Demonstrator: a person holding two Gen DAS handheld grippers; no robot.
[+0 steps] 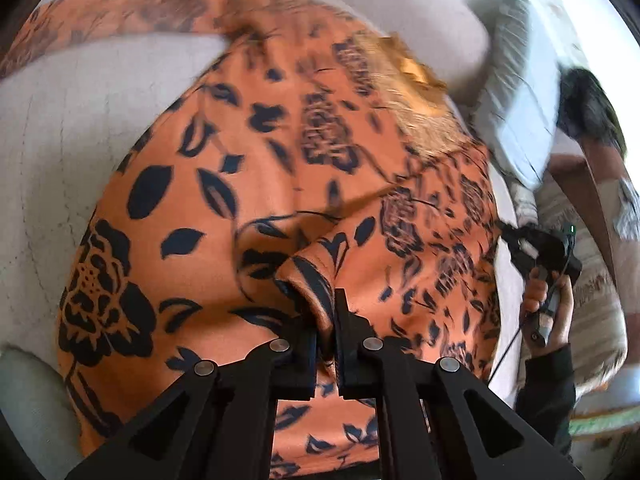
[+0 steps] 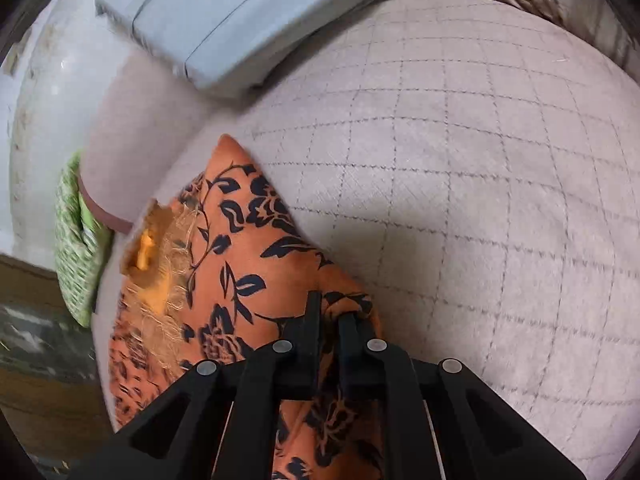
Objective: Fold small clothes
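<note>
An orange garment with a black floral print [image 1: 248, 184] lies spread on a pale quilted surface [image 1: 60, 128]. My left gripper [image 1: 326, 312] is shut on a bunched fold of it near the lower middle. In the right wrist view the same garment [image 2: 240, 248] hangs and drapes left of centre, with a gold embroidered patch [image 2: 160, 248]. My right gripper [image 2: 330, 316] is shut on its edge. The right gripper also shows in the left wrist view [image 1: 536, 248], held by a hand at the garment's right edge.
The quilted mattress [image 2: 460, 160] stretches right and ahead in the right wrist view. A folded light-blue cloth stack [image 2: 224, 20] lies at the far left. A green patterned cloth [image 2: 76, 240] hangs at the left edge. Pillows [image 1: 516, 92] lie at the right.
</note>
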